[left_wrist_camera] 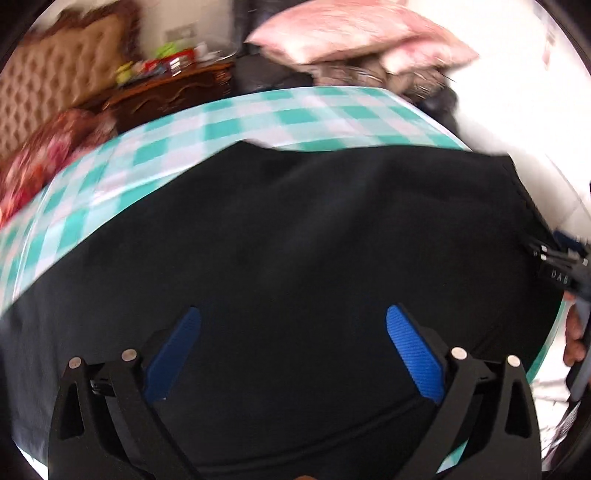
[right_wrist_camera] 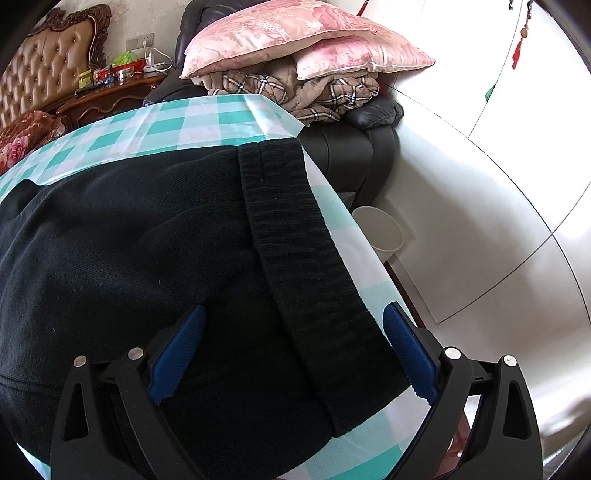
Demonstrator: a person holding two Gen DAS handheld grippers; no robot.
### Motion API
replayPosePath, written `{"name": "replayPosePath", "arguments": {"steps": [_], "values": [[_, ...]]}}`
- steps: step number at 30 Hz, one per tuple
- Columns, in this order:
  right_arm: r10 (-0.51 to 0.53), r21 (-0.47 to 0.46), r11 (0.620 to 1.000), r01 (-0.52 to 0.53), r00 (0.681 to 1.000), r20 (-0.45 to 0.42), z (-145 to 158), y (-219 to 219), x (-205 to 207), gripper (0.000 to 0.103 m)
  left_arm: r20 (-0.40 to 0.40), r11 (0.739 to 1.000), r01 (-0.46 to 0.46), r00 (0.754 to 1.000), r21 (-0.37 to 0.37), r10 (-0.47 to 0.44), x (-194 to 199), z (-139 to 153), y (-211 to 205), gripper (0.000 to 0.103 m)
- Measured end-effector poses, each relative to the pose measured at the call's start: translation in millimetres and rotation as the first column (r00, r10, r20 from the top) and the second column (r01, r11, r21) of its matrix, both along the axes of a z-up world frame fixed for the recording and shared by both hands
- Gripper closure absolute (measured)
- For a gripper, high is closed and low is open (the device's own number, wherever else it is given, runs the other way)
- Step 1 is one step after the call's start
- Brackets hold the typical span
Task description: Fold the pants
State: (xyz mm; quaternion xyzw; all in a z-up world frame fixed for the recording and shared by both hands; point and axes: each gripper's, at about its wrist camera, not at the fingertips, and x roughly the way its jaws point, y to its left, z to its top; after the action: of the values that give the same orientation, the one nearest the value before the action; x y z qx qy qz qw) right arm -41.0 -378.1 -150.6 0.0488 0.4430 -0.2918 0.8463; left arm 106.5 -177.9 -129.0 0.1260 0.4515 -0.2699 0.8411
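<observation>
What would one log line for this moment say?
left gripper: open, empty | right gripper: open, empty | black pants: flat on checked tablecloth

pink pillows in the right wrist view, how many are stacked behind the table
2. The larger top pillow lies across the pile; the smaller lower pillow sits under its right side, on the plaid blanket. More could be hidden beneath.

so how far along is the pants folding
Done: the black pants lie flat on the checked tablecloth, ribbed waistband at the table's right edge. In hand: nothing; the left gripper and right gripper are open above the fabric. Left: further folds, though how many were made is unclear.
</observation>
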Motion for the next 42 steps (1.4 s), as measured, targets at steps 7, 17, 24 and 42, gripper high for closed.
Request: {"name": "replayPosePath", "arguments": {"steps": [7, 17, 24, 42], "values": [[-0.01, 0.046, 0.999, 0.009, 1.0, 0.019, 0, -3, -5, 0.011, 0.058, 0.984, 0.146, 0.988, -0.1, -0.14, -21, 10, -28, 0.004], [0.003, 0.005, 1.0, -0.003, 1.0, -0.013, 3, 1, -2, 0.011, -0.005, 0.973, 0.212, 0.977, -0.093, -0.214, -3, -2, -84, 0.053], [0.054, 0.008, 0.998, -0.056, 0.984, 0.17, 47, 9, -11, 0.011, -0.031, 0.976, 0.194, 0.98, -0.096, -0.198, 6, -11, -96, 0.051], [0.082, -0.091, 0.992, -0.089, 0.994, -0.076, 14, 38, 83, 0.039, -0.035, 0.779, -0.604, 0.793, -0.169, 0.608, 23, -11, 317, 0.057]]}}
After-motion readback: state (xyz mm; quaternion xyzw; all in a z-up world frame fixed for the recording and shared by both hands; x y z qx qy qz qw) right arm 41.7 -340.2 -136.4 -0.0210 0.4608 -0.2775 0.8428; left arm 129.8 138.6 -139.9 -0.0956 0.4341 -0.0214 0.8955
